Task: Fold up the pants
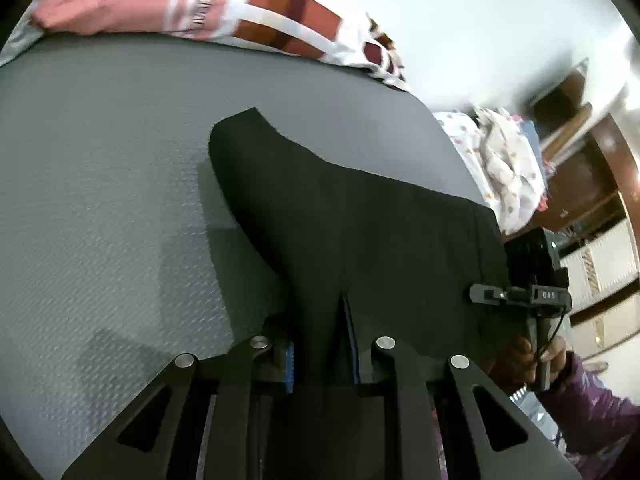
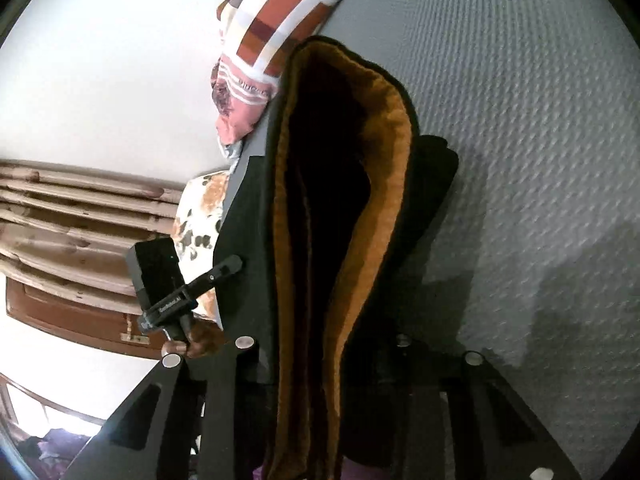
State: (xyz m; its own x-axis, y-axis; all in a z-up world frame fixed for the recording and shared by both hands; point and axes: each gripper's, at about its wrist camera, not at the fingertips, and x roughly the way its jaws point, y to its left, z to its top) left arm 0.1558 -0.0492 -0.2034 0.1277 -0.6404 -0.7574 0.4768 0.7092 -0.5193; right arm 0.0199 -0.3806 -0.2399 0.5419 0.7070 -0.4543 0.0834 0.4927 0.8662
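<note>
Black pants [image 1: 340,208] lie on a grey textured bed sheet [image 1: 100,160] with one end lifted toward me. My left gripper [image 1: 322,344] is shut on that end, black cloth pinched between its blue pads [image 1: 290,364]. In the right wrist view the pants [image 2: 432,184] gape open and show an orange-brown fleece lining [image 2: 384,152]. My right gripper [image 2: 320,360] is shut on this lined edge, its fingertips mostly hidden by the cloth. The right gripper's body [image 1: 532,272] holds the pants' right edge in the left wrist view.
A pink pillow [image 1: 132,4] and a quilt with brown squares [image 1: 296,20] lie at the far side of the bed. A floral cloth [image 1: 504,168] sits off the bed's corner, by wooden shelves [image 1: 580,152]. A hand [image 1: 520,356] in a purple sleeve [image 1: 592,412] holds the right gripper.
</note>
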